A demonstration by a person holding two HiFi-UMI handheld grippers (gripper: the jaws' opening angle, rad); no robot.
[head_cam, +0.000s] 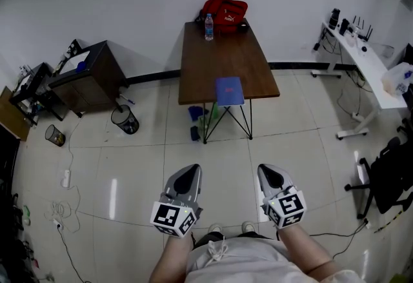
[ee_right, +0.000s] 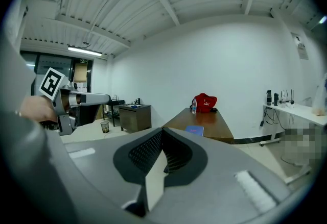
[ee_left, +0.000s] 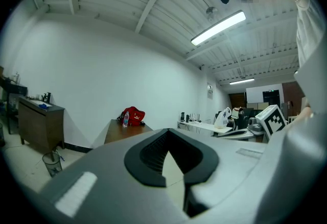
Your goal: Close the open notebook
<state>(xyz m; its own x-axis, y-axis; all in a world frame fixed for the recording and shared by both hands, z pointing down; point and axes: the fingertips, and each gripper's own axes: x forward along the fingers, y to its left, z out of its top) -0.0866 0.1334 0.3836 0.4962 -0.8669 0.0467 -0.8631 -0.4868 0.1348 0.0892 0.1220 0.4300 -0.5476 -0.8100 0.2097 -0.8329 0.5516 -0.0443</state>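
A blue notebook (head_cam: 229,91) lies flat at the near edge of a brown table (head_cam: 222,59), slightly over the edge; it also shows small in the right gripper view as the notebook (ee_right: 194,129). I cannot tell from here whether it lies open. Both grippers hang over the tiled floor, well short of the table. My left gripper (head_cam: 189,172) is shut and holds nothing; in its own view the left gripper (ee_left: 166,140) points towards the table. My right gripper (head_cam: 271,174) also looks shut and bare, and the right gripper (ee_right: 162,142) faces the notebook.
A red bag (head_cam: 225,13) and a water bottle (head_cam: 208,27) stand at the table's far end. Blue and green items (head_cam: 199,122) lie under it. A dark cabinet (head_cam: 87,75) and bin (head_cam: 125,120) stand left; a white desk (head_cam: 364,66) and office chair (head_cam: 387,175) right.
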